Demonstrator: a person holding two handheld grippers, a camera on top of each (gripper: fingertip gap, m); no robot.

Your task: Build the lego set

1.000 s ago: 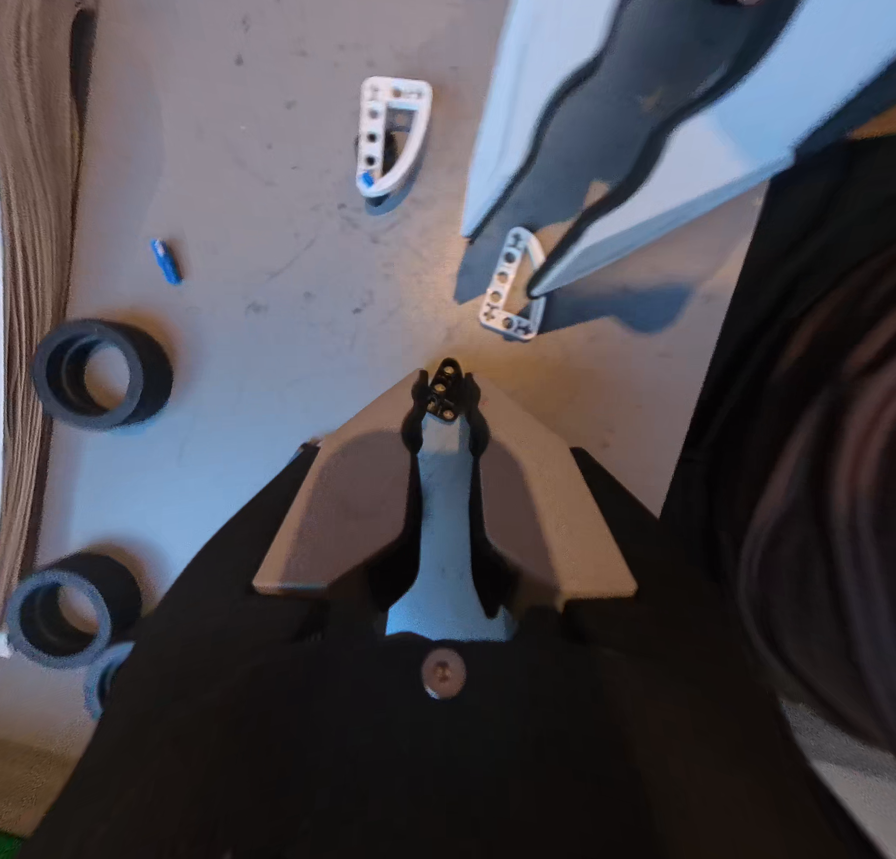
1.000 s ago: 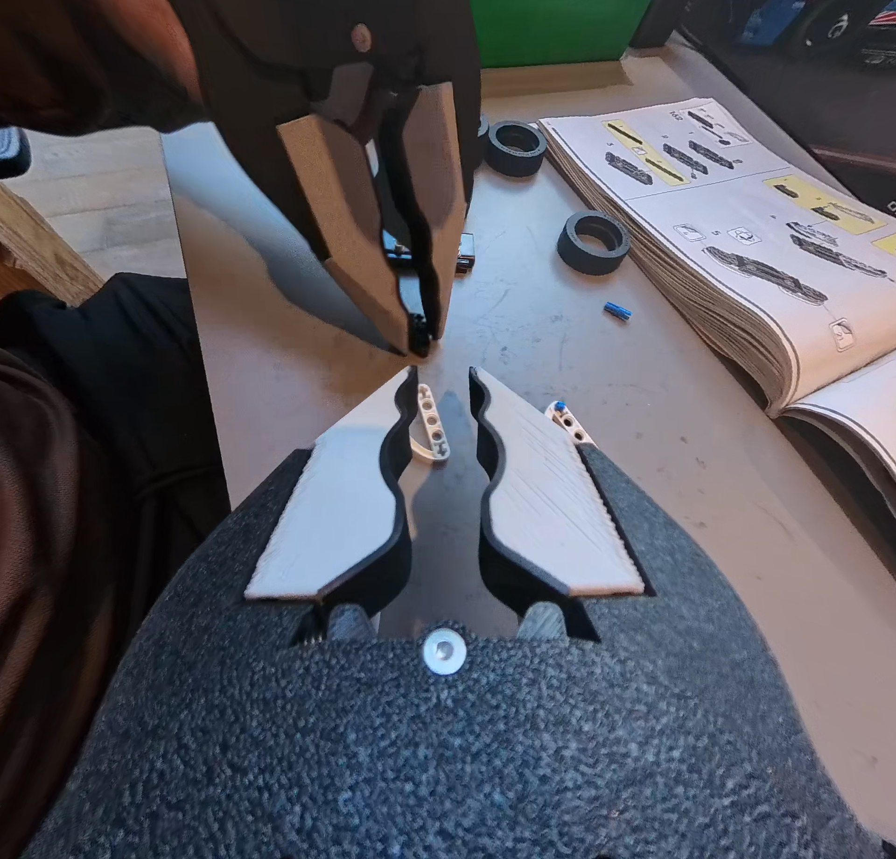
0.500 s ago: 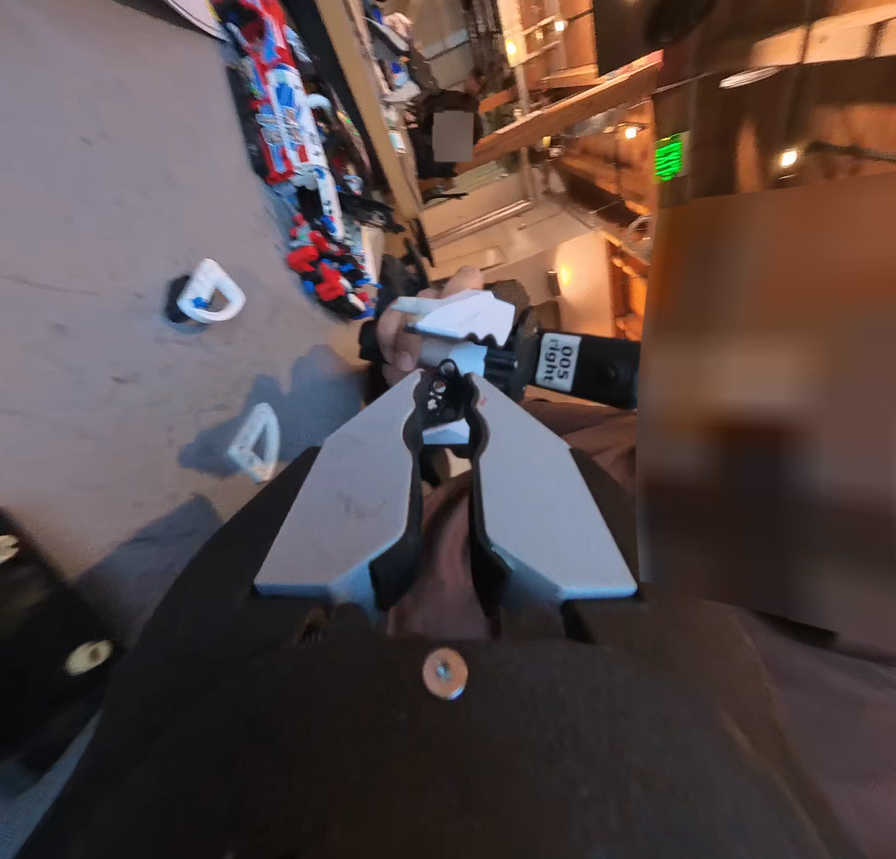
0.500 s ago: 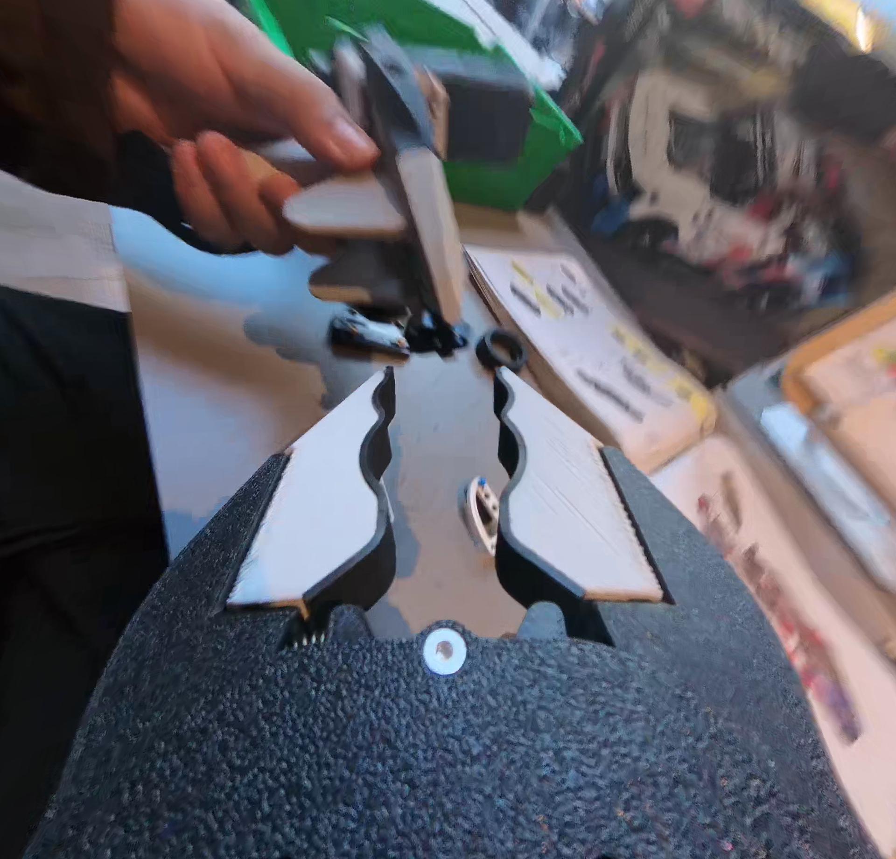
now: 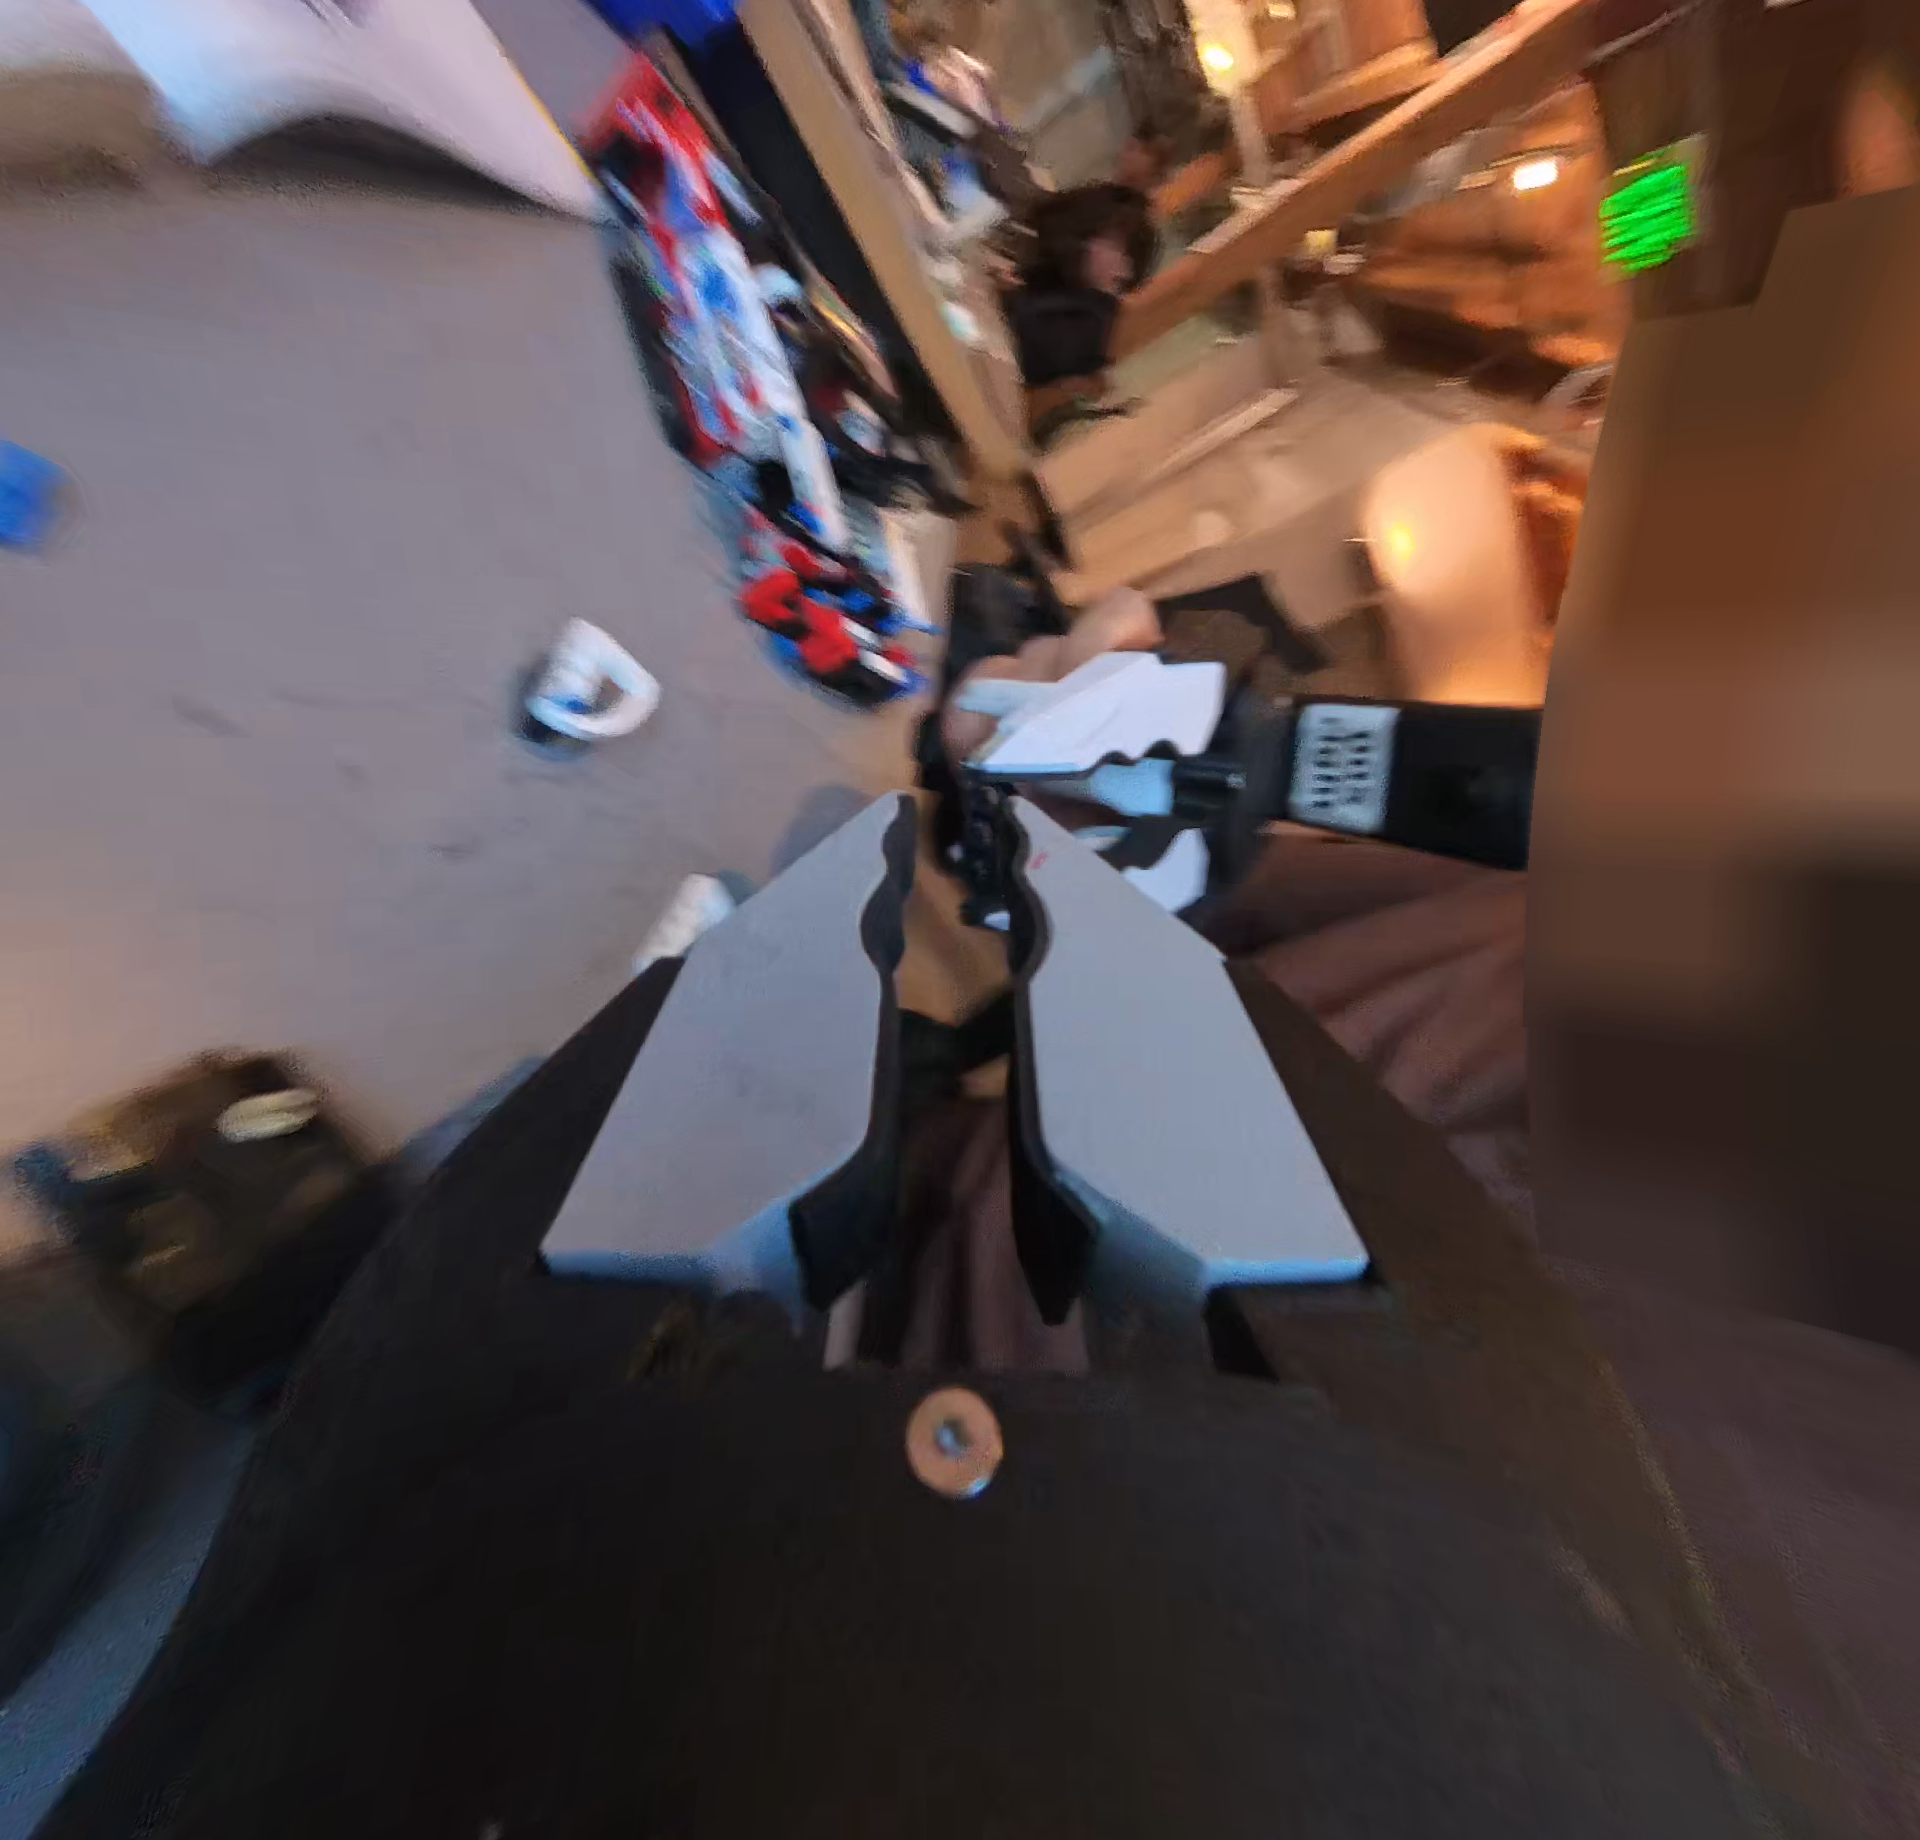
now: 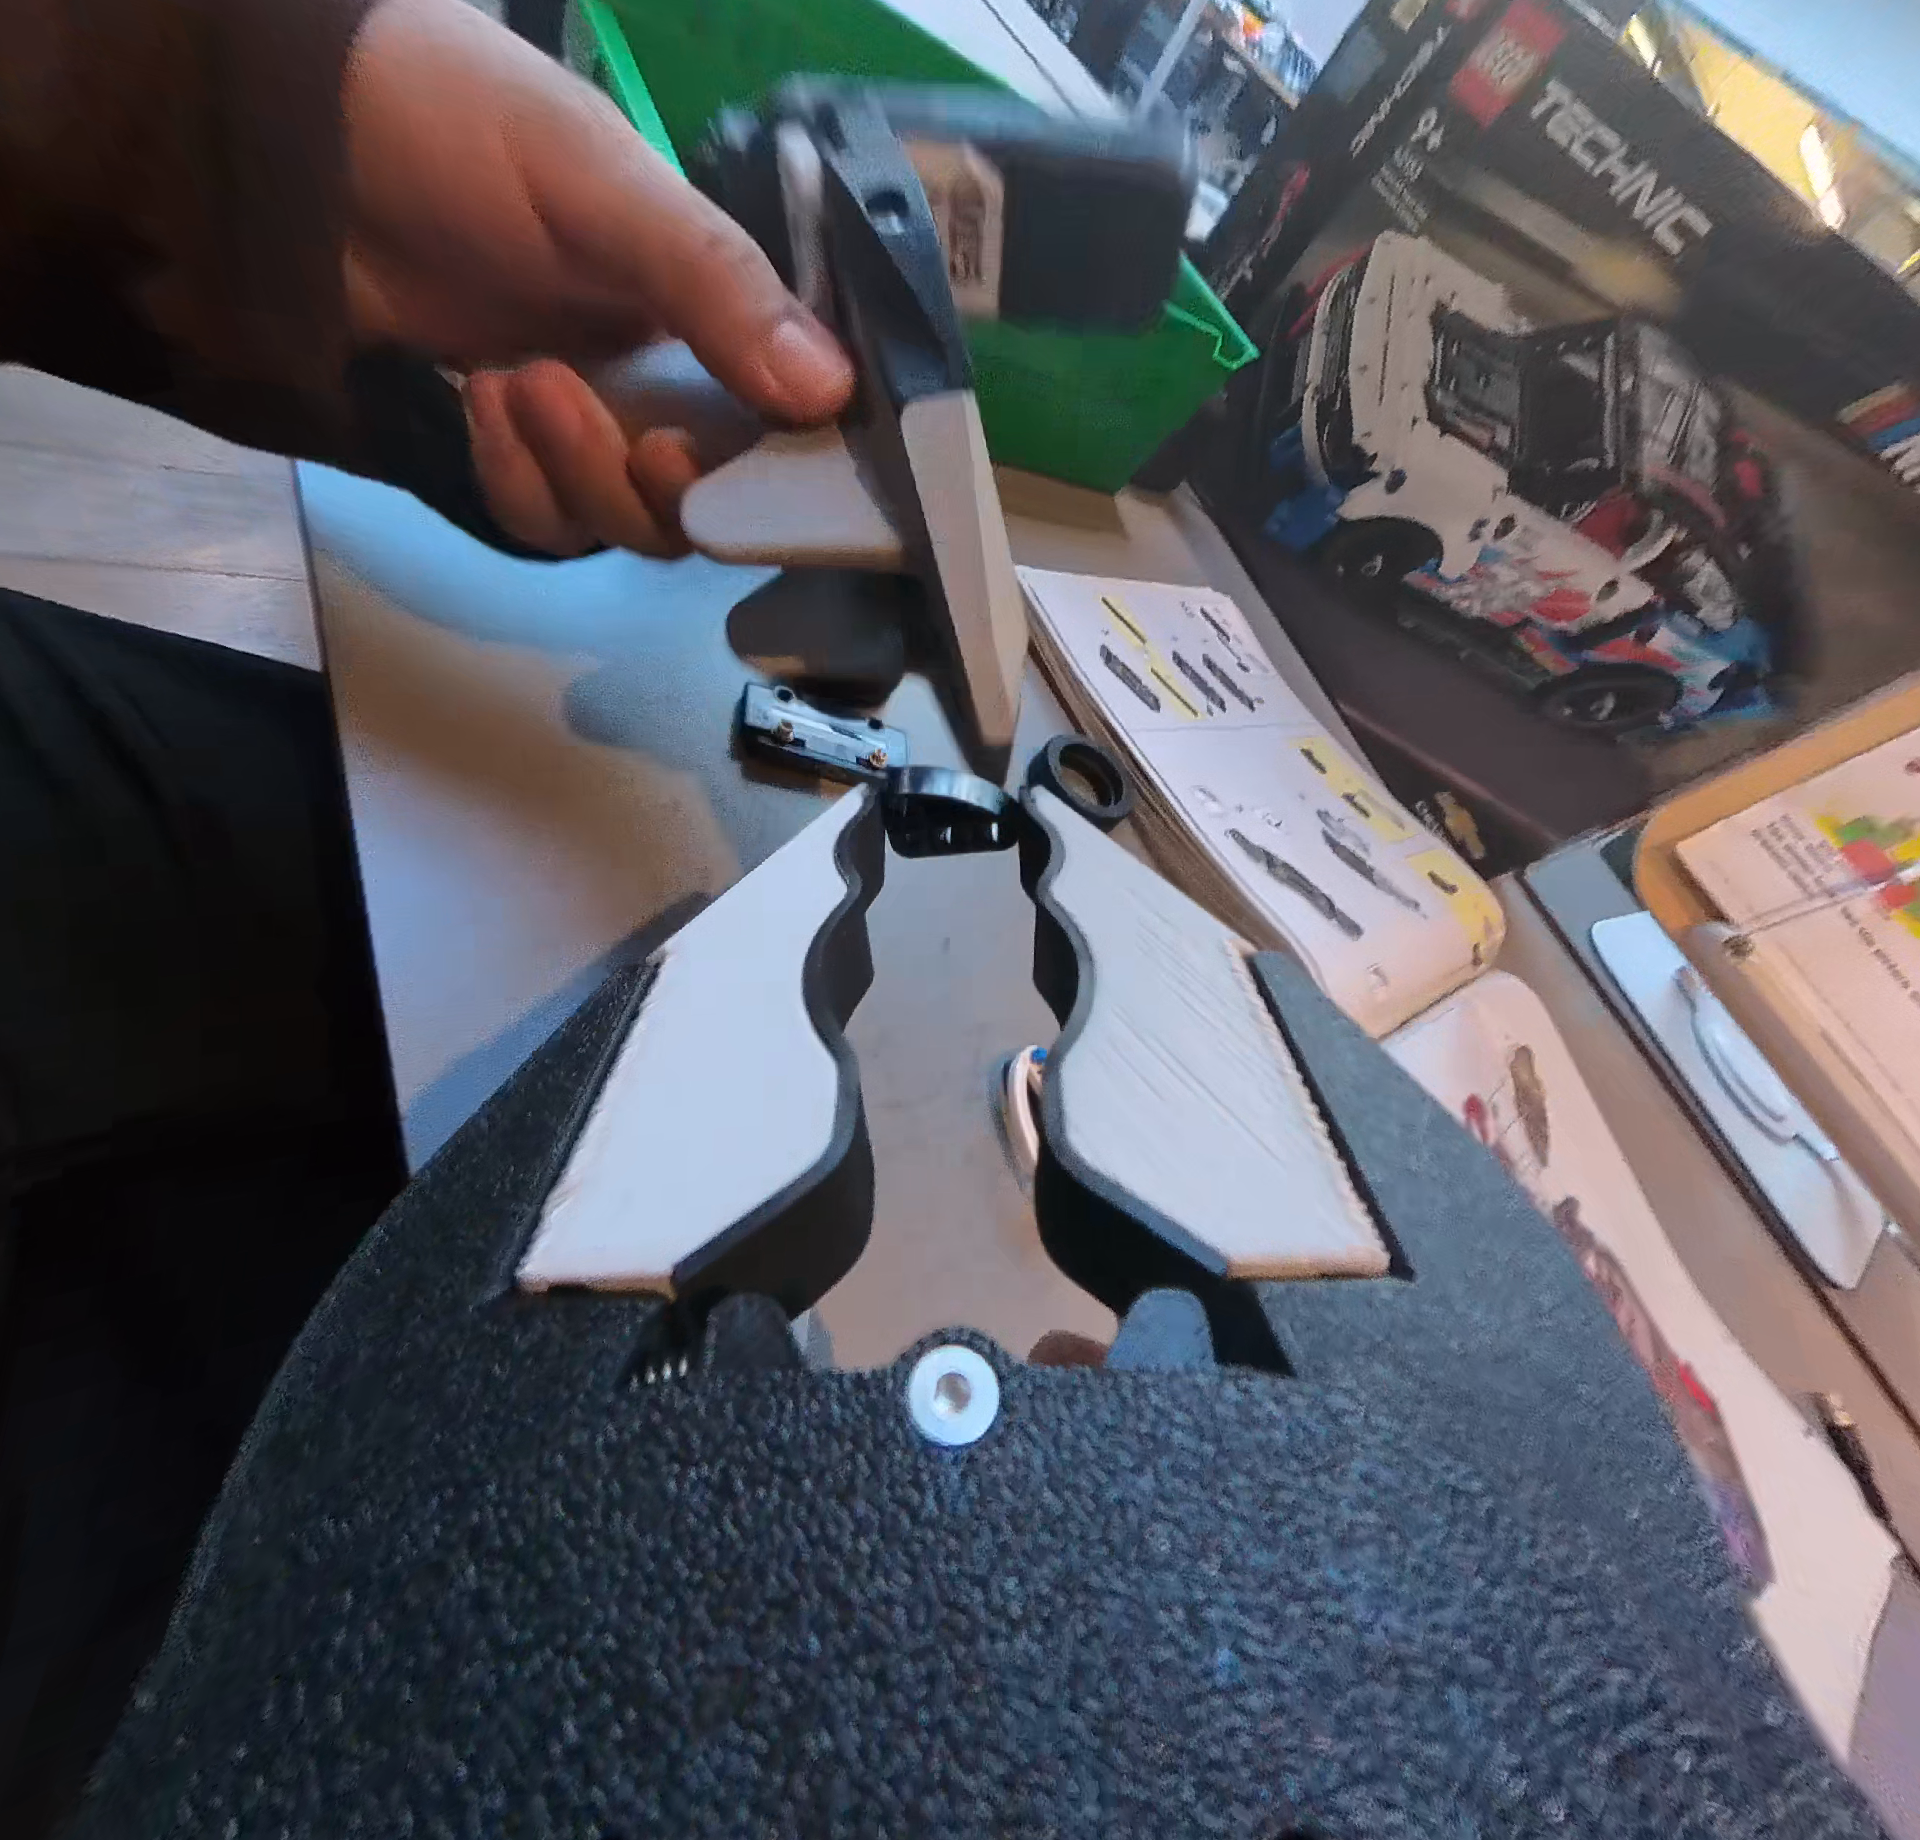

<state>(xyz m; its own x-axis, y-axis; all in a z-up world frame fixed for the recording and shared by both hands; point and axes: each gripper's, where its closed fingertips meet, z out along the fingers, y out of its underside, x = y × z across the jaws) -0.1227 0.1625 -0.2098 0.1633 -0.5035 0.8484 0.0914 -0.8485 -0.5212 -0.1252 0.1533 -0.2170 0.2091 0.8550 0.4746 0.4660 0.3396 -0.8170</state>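
Note:
My left gripper [image 5: 966, 826] is shut on a small black lego piece [image 5: 977, 850] and holds it in the air above the table. In the right wrist view the left gripper [image 6: 987, 751] comes down from above in a person's hand [image 6: 582, 263], with the black piece [image 6: 951, 819] at its tips. My right gripper [image 6: 945, 805] is open, and its two tips stand on either side of the black piece. I cannot tell whether they touch it. The right gripper also shows in the left wrist view [image 5: 987, 741], just beyond the piece.
On the grey table lie a white curved piece with a blue pin [image 6: 1023, 1094], a second white piece [image 5: 691, 912], a black part [image 6: 821, 741], a black tyre [image 6: 1081, 782] and an open instruction booklet [image 6: 1247, 751]. A lego box [image 6: 1558, 440] and a green bin [image 6: 1081, 388] stand behind. The grippers are tip to tip, or close to it.
Both grippers rose from the table and tilted toward each other. The right gripper's tips now bracket the black piece in the left gripper, and its jaws have narrowed a little.

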